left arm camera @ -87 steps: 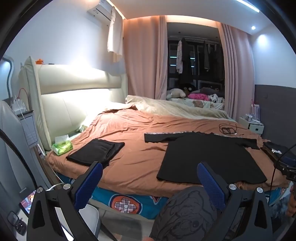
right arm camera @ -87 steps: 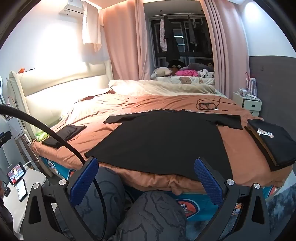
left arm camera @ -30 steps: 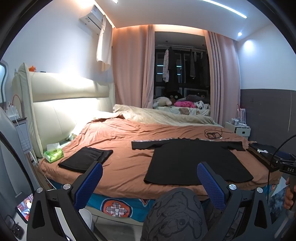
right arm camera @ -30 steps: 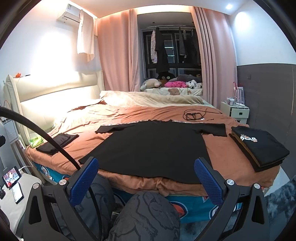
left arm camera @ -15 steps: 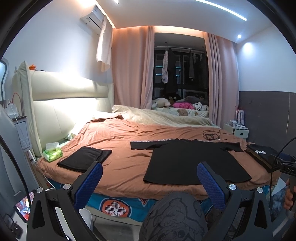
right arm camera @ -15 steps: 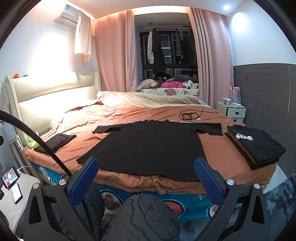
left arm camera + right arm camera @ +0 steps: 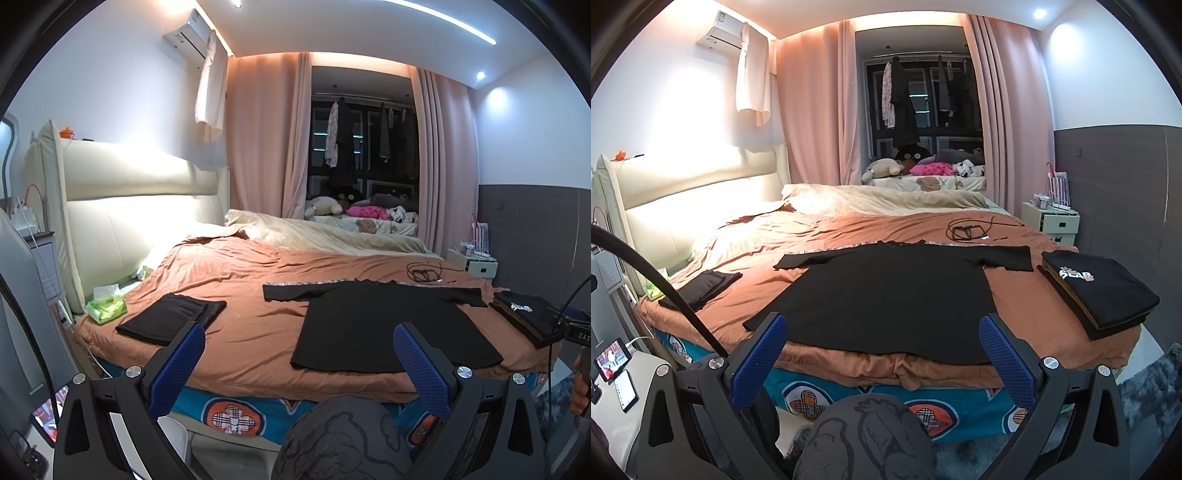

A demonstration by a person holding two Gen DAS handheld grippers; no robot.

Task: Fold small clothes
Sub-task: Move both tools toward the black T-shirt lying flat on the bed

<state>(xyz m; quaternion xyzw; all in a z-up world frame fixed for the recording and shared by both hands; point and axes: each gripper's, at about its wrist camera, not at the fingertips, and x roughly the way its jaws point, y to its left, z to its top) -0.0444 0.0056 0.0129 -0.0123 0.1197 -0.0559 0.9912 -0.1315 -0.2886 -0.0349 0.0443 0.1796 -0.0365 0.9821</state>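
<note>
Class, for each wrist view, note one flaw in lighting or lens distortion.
Left wrist view: the headboard is glared to near white, and the ceiling light strip bows under fisheye. Right wrist view: the wall is washed out; the black T-shirt shows almost no detail.

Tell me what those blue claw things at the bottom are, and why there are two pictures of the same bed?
They are grabbing tools a person holds, one per hand. Each carries a camera, so you get two views. The left gripper and the right gripper are both open and hold nothing. On the bed a black T-shirt lies spread flat, waiting to be folded. A folded stack sits to its right, and one folded black piece to its left.
</note>
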